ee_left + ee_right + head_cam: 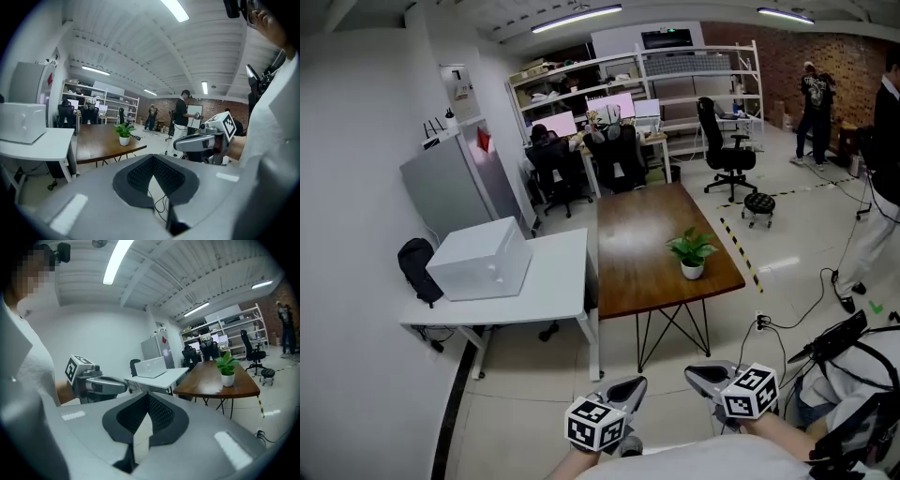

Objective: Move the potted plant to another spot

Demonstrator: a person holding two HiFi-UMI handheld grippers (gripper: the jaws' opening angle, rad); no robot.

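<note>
The potted plant (692,253), green leaves in a small white pot, stands near the front right corner of the brown wooden table (637,272). It also shows far ahead in the left gripper view (124,132) and the right gripper view (227,369). My left gripper (628,387) and right gripper (701,377) hang side by side at the bottom of the head view, well short of the table. Each is shut with nothing held: the left gripper's tips (153,157) meet, as do the right gripper's (148,393).
A white table (553,300) with a white box (483,258) adjoins the wooden table on the left. A grey cabinet (441,192) and black bag (417,267) stand by the wall. Office chairs (729,155), a stool (759,204), floor cables (811,300) and people (814,108) are on the right.
</note>
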